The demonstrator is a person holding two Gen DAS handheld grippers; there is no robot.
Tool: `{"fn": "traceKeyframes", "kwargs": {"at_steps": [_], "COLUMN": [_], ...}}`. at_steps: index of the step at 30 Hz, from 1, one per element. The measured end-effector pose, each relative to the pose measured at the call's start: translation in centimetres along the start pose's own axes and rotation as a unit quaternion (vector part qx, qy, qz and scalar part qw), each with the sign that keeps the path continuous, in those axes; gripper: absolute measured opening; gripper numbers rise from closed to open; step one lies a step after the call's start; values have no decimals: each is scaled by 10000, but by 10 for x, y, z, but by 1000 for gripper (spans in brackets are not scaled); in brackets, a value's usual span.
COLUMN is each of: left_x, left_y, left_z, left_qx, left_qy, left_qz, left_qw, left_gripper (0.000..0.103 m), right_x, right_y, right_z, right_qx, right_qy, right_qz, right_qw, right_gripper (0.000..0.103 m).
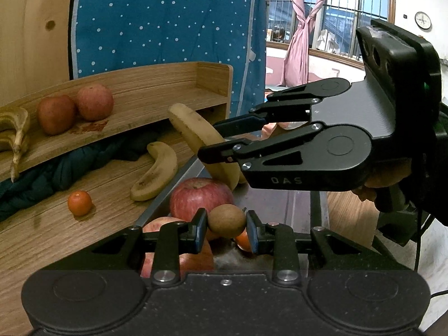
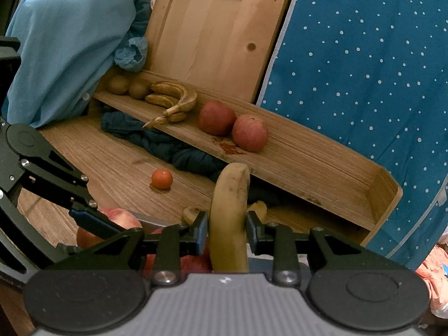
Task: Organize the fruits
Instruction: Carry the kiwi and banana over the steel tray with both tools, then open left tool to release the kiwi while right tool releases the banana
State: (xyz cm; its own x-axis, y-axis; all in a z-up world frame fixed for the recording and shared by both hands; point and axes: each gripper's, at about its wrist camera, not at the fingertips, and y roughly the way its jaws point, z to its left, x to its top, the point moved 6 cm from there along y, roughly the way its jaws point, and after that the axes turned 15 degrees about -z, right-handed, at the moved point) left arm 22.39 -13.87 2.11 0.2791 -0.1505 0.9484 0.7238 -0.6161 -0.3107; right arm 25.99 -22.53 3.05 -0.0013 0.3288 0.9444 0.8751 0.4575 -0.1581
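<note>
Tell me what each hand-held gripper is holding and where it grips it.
The left hand-held gripper pinches a kiwi across its middle. The right hand-held gripper clamps a banana near its middle.

Blue dotted fabric [image 2: 364, 84] hung far right; pink curtains [image 1: 302, 42] tied at barred window [image 1: 344, 14]; dark cloth [image 2: 173, 148] bunched under shelf; wall clock [image 1: 423, 20] far right.

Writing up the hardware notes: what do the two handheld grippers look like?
Both match: the left gripper and right gripper are matte black linkage arms with silver screws, round pivot caps and blue pads. The right one, seen side-on, carries embossed "DAS" lettering, a black camera block and a thin black cable.
</note>
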Motion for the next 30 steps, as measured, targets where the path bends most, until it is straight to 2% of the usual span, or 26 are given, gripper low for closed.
{"fn": "traceKeyframes", "kwargs": {"at_steps": [11,15,18,23,28,30], "left_x": [-2,-4,-3,3,5,4], "left_y": [-1,-2,-5,-15,-28,-35], "left_z": [-3,-5,-6,-6,-2,-1], "left_qx": [-20,-28,-27,63,254,326], "left_qy": [-66,-74,-92,-171,-186,-203], "left_qz": [-50,-34,-74,-253,-393,-453], "left_qw": [10000,10000,9999,9995,9987,9982], "left_gripper": [36,38,45,62,68,72], "right_x": [-1,-2,-3,-2,0,1], "right_y": [-1,-6,-10,-19,-34,-41], "right_z": [-5,-9,-11,-15,-16,-14], "right_qx": [-93,-183,-246,-445,-654,-705], "right_qy": [121,182,231,367,506,576], "right_qz": [-52,-73,-105,-196,-312,-343], "right_qw": [9999,9996,9994,9981,9961,9953], "right_gripper": [34,39,42,63,79,82]}}
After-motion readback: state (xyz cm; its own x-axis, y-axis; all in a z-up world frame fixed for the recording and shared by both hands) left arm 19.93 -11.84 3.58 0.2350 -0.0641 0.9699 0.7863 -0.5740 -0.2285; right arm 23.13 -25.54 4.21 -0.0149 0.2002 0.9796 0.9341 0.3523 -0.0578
